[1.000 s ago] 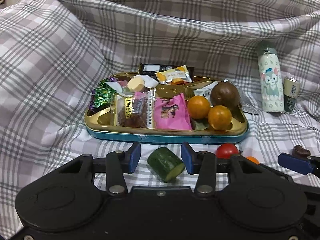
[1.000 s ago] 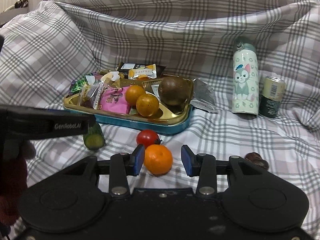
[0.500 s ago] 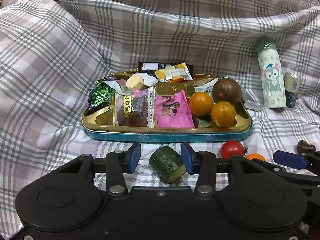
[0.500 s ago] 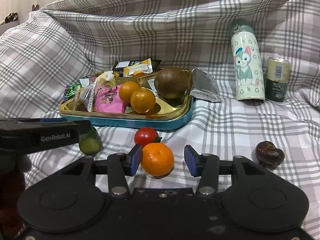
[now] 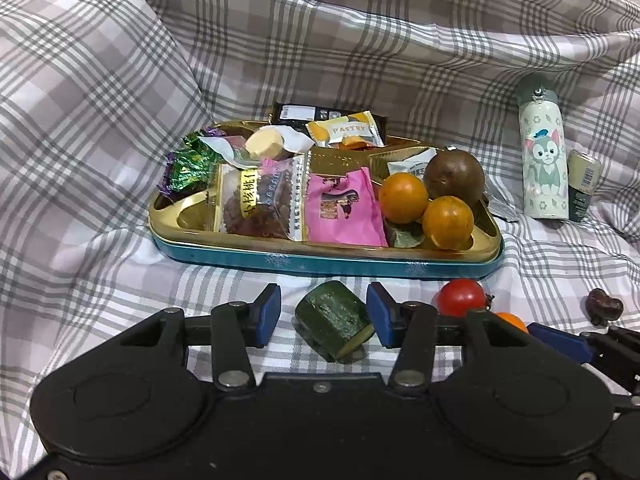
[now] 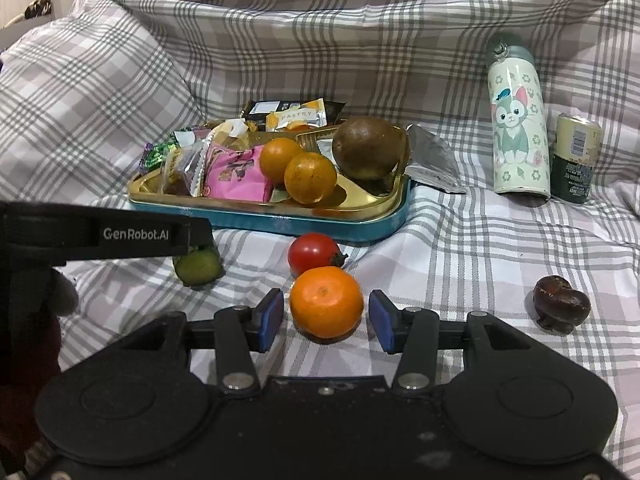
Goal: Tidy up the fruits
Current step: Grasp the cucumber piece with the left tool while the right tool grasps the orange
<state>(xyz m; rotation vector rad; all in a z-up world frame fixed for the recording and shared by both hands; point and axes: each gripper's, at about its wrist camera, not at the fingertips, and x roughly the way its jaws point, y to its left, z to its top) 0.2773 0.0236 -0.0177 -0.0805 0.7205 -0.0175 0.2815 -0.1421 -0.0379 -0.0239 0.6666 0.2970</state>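
A gold tray [image 5: 486, 258] [image 6: 384, 204] with a teal rim lies on the plaid cloth, holding two oranges [image 5: 403, 197] [image 6: 310, 178], a brown round fruit [image 5: 454, 175] [image 6: 370, 147] and snack packets. In front of it a cucumber piece [image 5: 334, 322] [image 6: 198, 266] lies between the blue pads of my open left gripper [image 5: 323, 318], untouched on either side. A loose orange [image 6: 326, 307] [image 5: 510, 320] sits between the pads of my open right gripper [image 6: 326, 320], with small gaps both sides. A red tomato [image 6: 314, 253] [image 5: 461, 302] rests just behind it.
A cat-print bottle [image 5: 543, 160] [image 6: 518, 132] and a small can [image 5: 583, 184] [image 6: 576, 158] stand at the right. A dark brown nut-like piece [image 6: 562, 306] [image 5: 604, 305] lies on the cloth at the right. A silver wrapper [image 6: 434, 164] leans by the tray. Plaid folds rise behind.
Both grippers have edged forward and lower. The cucumber piece and the loose orange now sit deeper between their pads. Neither gripper has shut.
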